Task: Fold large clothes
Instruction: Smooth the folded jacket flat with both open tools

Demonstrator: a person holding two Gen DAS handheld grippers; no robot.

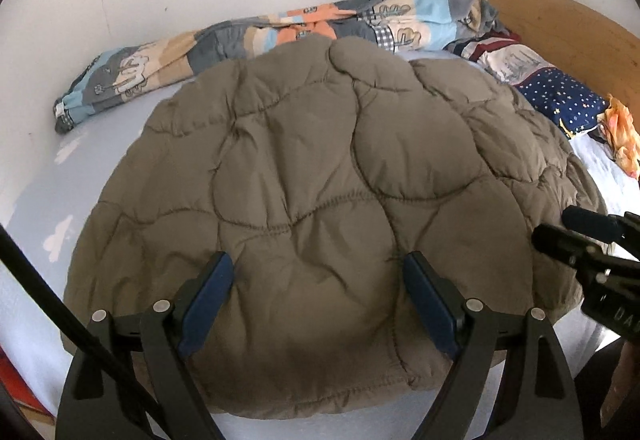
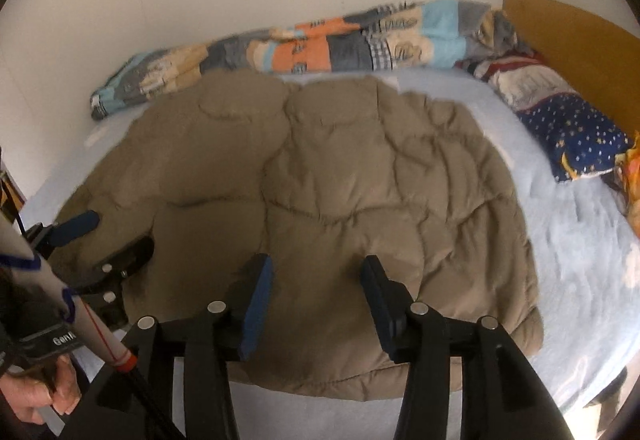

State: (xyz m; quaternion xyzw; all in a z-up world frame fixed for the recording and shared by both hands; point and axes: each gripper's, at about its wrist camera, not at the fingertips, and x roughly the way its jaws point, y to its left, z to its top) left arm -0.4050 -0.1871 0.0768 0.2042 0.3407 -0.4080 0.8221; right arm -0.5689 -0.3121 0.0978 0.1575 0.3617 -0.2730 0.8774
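Because the jacket [image 1: 320,200] is bulky and quilted, it is laid flat across the middle of the bed [image 1: 36,176], where its whole outline can be reached from the near edge. Its hem is turned toward 6 o'clock and its far end toward 12 o'clock, just short of the patchwork duvet [image 1: 248,36] bunched along the wall. The left gripper [image 1: 320,280] is held with its jaws spread wide over the near part of the fabric, nothing caught between them; whether the pads touch the cloth cannot be told. The right gripper [image 2: 316,280] is likewise held apart and empty, hovering over the hem, with a narrower gap. Both tools are probably kept low at 6 o'clock so that the near edge can be taken at two places and folded evenly. A starry pillow [image 2: 576,136] is left at 2 o'clock, clear of the jacket, so room for a fold toward 12 o'clock appears to be limited mainly by the duvet
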